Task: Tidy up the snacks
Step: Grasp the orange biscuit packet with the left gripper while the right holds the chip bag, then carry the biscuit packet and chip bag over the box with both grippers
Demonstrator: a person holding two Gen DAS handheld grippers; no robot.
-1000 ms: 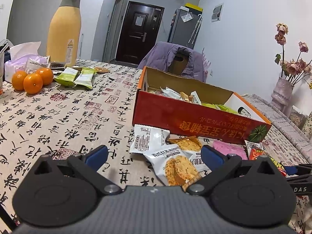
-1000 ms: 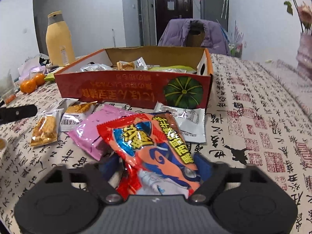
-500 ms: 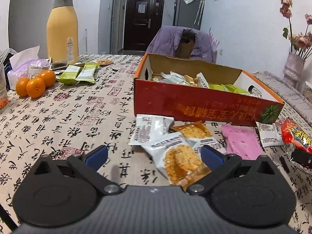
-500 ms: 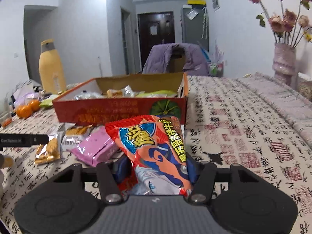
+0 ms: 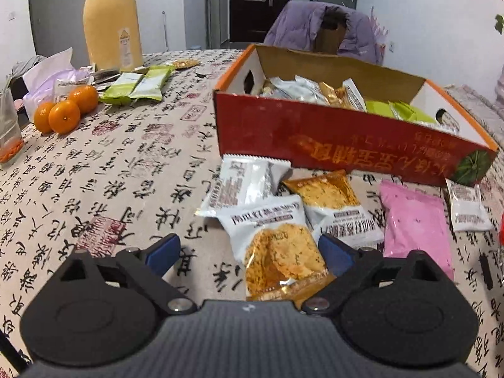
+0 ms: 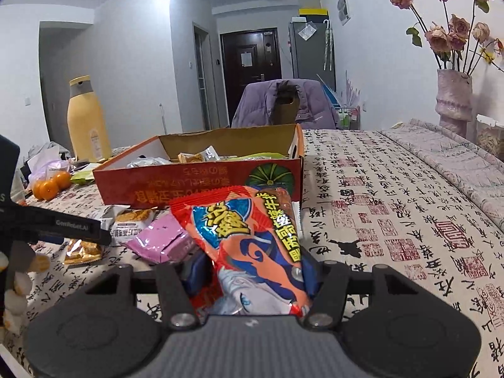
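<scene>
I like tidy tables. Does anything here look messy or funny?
Yes. Several snack packets lie overlapping in a loose heap on the tablecloth in front of the red box, not inside it. Nothing looks spilled or torn.

A tall yellow bottle (image 5: 110, 22) stood at the far left of the calligraphy-print tablecloth (image 5: 104, 170). Near it lay three oranges (image 5: 64, 108) beside crumpled tissue (image 5: 52, 69), and a glass (image 5: 9, 132) stood at the left edge. A purple jacket (image 6: 283, 104) draped a chair beyond the table. Dried roses in a vase (image 6: 453, 100) stood far right.
</scene>
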